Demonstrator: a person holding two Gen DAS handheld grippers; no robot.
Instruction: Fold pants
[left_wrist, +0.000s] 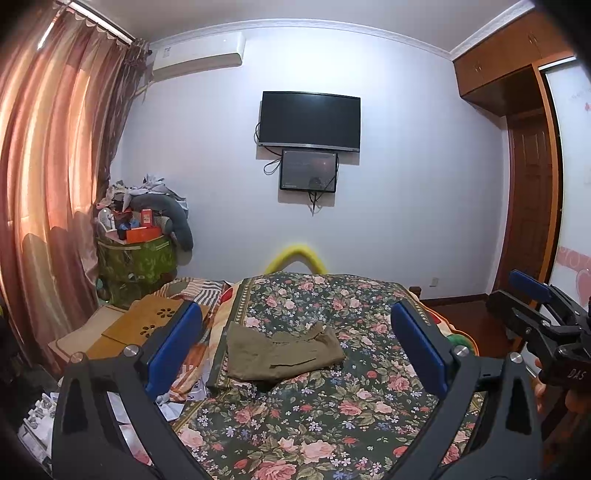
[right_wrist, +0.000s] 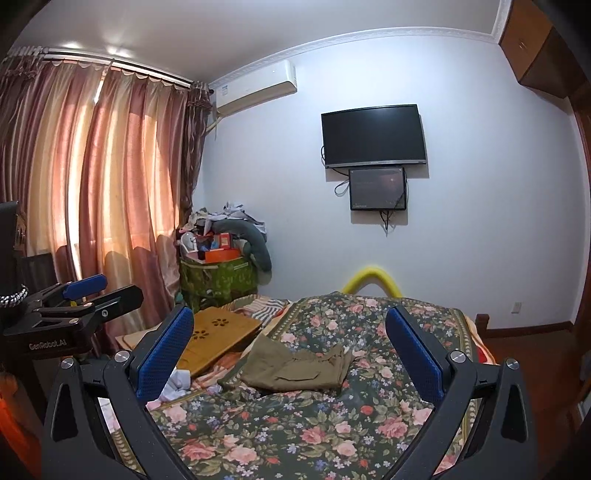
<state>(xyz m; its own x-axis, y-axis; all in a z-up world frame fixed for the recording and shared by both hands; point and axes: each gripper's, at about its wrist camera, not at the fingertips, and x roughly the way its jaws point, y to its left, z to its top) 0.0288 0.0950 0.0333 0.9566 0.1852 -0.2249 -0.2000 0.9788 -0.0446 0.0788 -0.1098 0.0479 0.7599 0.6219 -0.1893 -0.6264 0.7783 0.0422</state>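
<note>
Olive-green pants (left_wrist: 282, 352) lie folded into a compact rectangle on the floral bedspread (left_wrist: 332, 424), with a rumpled upper right edge. They also show in the right wrist view (right_wrist: 299, 367). My left gripper (left_wrist: 295, 343) is open and empty, held above the bed short of the pants, which show between its blue pads. My right gripper (right_wrist: 290, 350) is open and empty, likewise raised short of the pants. The right gripper shows at the right edge of the left view (left_wrist: 535, 306); the left gripper shows at the left edge of the right view (right_wrist: 85, 295).
A wooden lap desk (right_wrist: 218, 338) lies left of the bedspread (right_wrist: 314, 443) beside striped bedding. A green bin (left_wrist: 136, 262) piled with clutter stands by the curtain. A TV (left_wrist: 309, 121) hangs on the far wall. A wardrobe (left_wrist: 517, 74) stands right.
</note>
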